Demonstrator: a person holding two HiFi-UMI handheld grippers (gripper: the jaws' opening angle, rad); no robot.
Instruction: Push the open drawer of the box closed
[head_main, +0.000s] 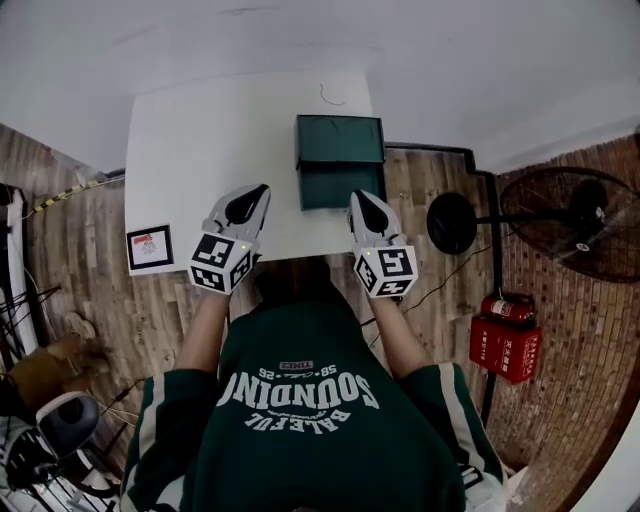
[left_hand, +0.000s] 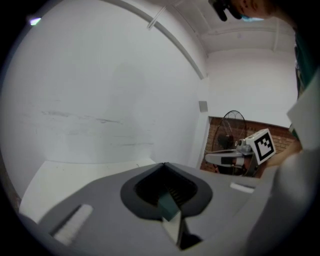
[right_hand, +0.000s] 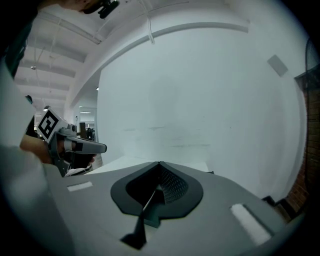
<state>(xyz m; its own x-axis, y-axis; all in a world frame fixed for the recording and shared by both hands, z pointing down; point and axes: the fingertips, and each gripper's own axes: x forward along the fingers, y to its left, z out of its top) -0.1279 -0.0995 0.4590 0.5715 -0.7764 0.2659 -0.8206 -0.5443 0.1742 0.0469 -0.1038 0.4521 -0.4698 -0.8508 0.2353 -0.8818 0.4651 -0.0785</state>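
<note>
A white tabletop (head_main: 200, 150) stands against a white wall (head_main: 300, 40), with a faint curved mark (head_main: 332, 97) near its far edge. At its near left corner lies a black-framed card (head_main: 150, 248) with a small red print. The wooden floor (head_main: 85, 250) shows on both sides. To the right, a black standing fan (head_main: 585, 222) leans over its round base (head_main: 452, 222), close to a brick surface (head_main: 600, 330). Nearer, a red fire extinguisher box (head_main: 505, 340) sits on the floor. A yellow-and-black cable (head_main: 70, 192) runs along the left, and a black pipe (head_main: 440, 148) runs along the wall's foot to the right.
</note>
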